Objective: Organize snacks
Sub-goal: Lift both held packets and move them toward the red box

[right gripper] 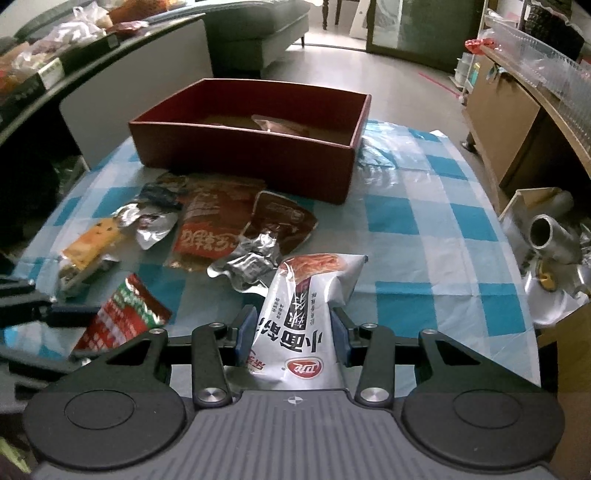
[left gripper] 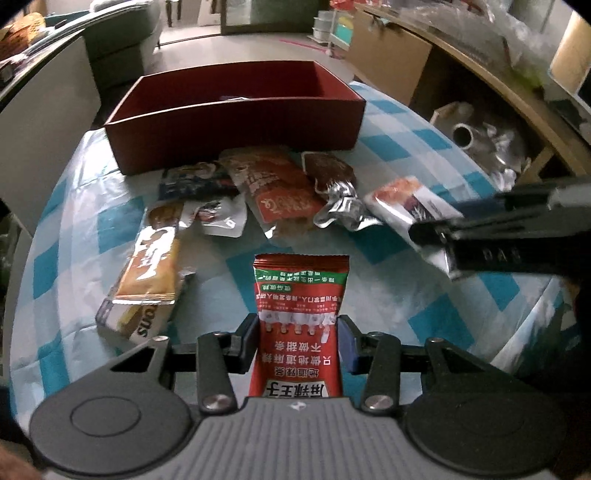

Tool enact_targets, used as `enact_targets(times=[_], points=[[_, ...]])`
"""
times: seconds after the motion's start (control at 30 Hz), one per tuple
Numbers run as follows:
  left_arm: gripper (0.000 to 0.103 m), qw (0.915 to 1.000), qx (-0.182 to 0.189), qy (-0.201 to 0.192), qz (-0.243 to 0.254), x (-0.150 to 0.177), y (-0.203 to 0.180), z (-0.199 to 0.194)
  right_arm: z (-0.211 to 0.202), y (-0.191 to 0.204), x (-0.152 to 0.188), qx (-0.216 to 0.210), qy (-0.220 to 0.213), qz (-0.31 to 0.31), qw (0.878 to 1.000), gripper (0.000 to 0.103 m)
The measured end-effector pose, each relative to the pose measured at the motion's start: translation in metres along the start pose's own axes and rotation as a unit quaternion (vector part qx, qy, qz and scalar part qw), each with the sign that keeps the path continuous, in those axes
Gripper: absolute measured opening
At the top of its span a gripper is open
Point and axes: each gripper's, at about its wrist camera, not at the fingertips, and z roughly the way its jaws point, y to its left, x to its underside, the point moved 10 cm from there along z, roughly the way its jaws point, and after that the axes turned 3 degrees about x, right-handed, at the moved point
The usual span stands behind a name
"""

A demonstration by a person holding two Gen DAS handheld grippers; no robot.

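Observation:
My left gripper is shut on a red and green snack packet, held above the table; it also shows in the right wrist view. My right gripper is shut on a white noodle snack packet, seen at the right of the left wrist view. A dark red open box stands at the back of the table with at least one packet inside. Several loose snack packets lie in front of it.
The table has a blue and white checked cloth. An orange cracker packet lies at the left. A wooden shelf unit with metal items stands to the right. A grey sofa and a counter stand behind.

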Motion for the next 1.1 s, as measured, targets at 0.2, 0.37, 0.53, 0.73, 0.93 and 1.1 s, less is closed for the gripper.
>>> enact_targets(times=[0.2,0.37,0.53,0.73,0.93,1.1], points=[[0.039,0.9994,-0.022,0.026,0.009,0.013,0.002,0.013,-0.002,0.012,0.015,-0.015,0.011,-0.007,1.0,0.051],[0.041,0.9982,-0.037,0.041,0.024,0.025,0.004,0.022,0.009,0.023,0.039,-0.015,0.048,-0.032,0.998,0.053],[0.058,0.9966,-0.059,0.038,0.042,0.024,0.005,0.027,0.019,0.019,0.042,0.003,0.066,-0.033,0.997,0.075],[0.073,0.9958,-0.073,0.037,0.04,0.024,0.012,0.029,0.032,0.017,0.039,0.017,0.072,-0.029,0.997,0.075],[0.041,0.9975,-0.055,0.036,0.026,0.027,0.012,0.019,0.029,0.017,0.041,-0.006,0.073,-0.012,0.997,0.057],[0.039,0.9987,-0.038,0.033,-0.005,0.024,0.015,0.012,0.014,0.022,0.043,-0.032,0.062,0.0,0.998,0.053]])
